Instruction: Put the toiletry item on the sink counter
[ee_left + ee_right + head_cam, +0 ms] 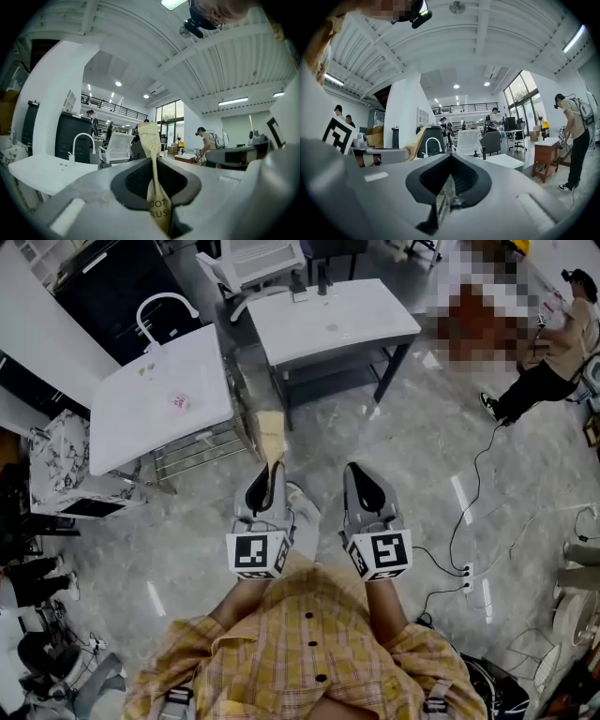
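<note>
My left gripper point(271, 471) is shut on a slim tan paper toothbrush packet point(270, 430), which sticks out forward past the jaws. In the left gripper view the packet point(151, 140) stands upright, pinched between the dark pads of the left gripper point(155, 161). The white sink counter point(131, 418) with a curved white faucet point(165, 306) lies ahead to the left, well away from both grippers. My right gripper point(355, 471) hangs beside the left one, its jaws together with nothing in them. From the right gripper point(450, 158) view the packet point(416, 140) shows at the left.
A second white counter point(375, 324) stands ahead at centre, with a white chair point(258, 259) behind it. A black cabinet point(112, 282) stands behind the sink counter. A person point(548, 352) stands at the far right. Cables and a power strip point(466, 576) lie on the marble floor.
</note>
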Available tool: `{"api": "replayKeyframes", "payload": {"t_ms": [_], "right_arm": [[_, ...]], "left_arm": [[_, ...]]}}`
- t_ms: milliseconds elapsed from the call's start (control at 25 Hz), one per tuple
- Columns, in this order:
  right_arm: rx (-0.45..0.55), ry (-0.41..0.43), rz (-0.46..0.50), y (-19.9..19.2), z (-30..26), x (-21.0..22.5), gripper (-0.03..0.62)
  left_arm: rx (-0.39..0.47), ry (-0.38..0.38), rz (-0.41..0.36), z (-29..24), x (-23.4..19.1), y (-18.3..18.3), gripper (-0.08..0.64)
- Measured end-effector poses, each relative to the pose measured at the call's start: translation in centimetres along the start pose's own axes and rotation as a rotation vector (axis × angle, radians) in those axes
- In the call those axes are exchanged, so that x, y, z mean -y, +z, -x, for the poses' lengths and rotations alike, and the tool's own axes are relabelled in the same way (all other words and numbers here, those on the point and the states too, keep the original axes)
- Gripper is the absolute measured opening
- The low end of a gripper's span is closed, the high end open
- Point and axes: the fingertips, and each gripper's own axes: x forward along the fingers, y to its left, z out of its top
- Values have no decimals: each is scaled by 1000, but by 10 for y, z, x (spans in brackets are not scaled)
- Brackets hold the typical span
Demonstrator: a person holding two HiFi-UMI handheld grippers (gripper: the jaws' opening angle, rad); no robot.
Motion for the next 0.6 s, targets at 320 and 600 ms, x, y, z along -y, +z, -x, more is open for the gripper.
{"api": "replayKeyframes", "payload": {"t_ms": [320,600], "right_arm": [[-26,43,-6,18,-125,36,0],[-30,69,5,39,-252,63,0]], "left_arm": [[-5,58,63,-105,-64,15,34],[-9,65,80,-214,-125,31,34]]}}
